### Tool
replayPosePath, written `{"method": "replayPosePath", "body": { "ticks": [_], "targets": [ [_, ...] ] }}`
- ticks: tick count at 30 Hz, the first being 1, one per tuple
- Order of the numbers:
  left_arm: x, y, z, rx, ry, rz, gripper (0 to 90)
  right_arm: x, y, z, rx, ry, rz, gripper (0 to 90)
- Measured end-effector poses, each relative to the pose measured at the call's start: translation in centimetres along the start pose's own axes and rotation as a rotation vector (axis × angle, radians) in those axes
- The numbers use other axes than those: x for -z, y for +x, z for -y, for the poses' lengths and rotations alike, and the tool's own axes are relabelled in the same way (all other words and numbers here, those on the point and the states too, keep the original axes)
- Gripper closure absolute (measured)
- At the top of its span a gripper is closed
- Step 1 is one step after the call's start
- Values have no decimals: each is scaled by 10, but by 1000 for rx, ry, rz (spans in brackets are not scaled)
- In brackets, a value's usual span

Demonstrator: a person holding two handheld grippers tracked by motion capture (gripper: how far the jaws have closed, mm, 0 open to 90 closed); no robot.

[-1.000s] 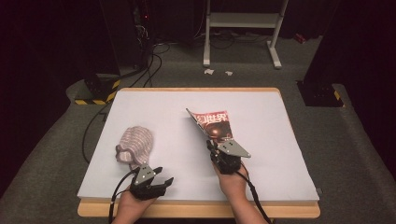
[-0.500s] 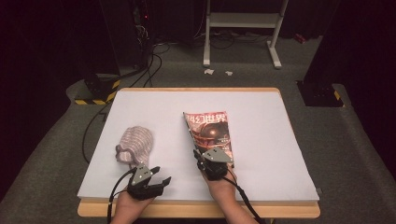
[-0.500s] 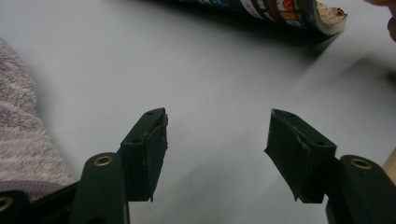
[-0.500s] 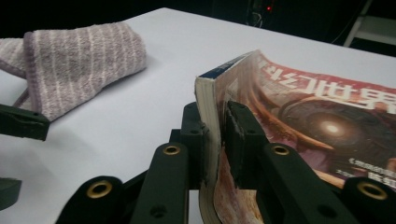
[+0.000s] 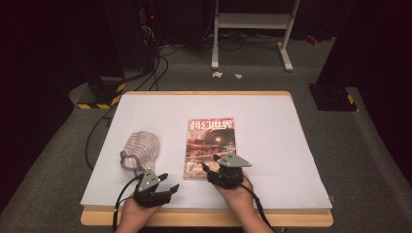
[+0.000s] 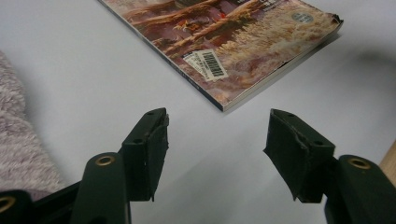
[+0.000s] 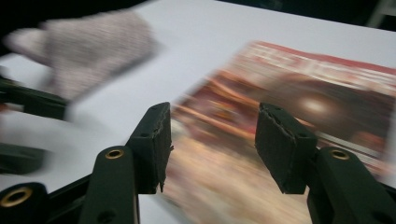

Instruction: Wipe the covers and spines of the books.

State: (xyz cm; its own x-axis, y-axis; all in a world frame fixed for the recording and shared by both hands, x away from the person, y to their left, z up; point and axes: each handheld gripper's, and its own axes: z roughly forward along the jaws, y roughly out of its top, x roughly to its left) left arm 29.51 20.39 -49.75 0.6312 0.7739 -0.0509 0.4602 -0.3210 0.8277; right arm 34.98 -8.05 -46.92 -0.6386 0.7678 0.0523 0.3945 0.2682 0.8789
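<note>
1. Magazine [image 5: 211, 147]: lies flat and face up on the white table [image 5: 272, 131], near the middle and slightly toward the person's edge, with its title strip at the far end. In the left gripper view its near corner [image 6: 233, 93], with a barcode label beside the spine, rests on the table ahead of the jaws and is touched by neither.
2. Right gripper [image 5: 214, 171]: held at the magazine's near right corner, its grey three-cornered plate uppermost. Its jaws have just been opening. In the right gripper view [image 7: 212, 140] the pads stand apart above the blurred cover and grip nothing; the magazine shows in the gap between them, lying on the table.
3. Left gripper [image 5: 164, 180]: held near the person's edge of the table, just in front of the knitted hat and well to the left of the magazine. In its own view [image 6: 217, 144] the jaws stand apart over bare table, with nothing between them.
4. Knitted hat [image 5: 140, 149]: a pale, ribbed piece lying on the table to the left of the magazine, apart from it. Its fuzzy edge [image 6: 18, 140] shows at the left of the left gripper view, beside the left jaw; whether it touches that jaw cannot be told.
5. Hands: each grips its gripper from the near edge of the table, with a cable trailing back.
</note>
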Motion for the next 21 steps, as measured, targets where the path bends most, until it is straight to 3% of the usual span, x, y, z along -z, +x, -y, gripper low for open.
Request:
{"method": "replayPosePath", "body": {
  "ticks": [3,6,9,12,18,21],
  "targets": [
    [-7,1,-11,41,9,49,417,9,-27,9,-30,56,78,468],
    [-21,0,-22,62,25,69,436,12,-46,22,-70,138,85,498],
    [-43,0,-30,78,106,63,438,8,-50,31,-65,186,95,527],
    [-60,0,-33,99,160,71,439,4,-55,37,-102,225,80,541],
    [-60,3,-33,115,151,65,488,3,-59,39,-163,226,59,572],
    [-59,2,-33,106,155,52,488,2,-58,39,-158,227,61,573]
  ]
}}
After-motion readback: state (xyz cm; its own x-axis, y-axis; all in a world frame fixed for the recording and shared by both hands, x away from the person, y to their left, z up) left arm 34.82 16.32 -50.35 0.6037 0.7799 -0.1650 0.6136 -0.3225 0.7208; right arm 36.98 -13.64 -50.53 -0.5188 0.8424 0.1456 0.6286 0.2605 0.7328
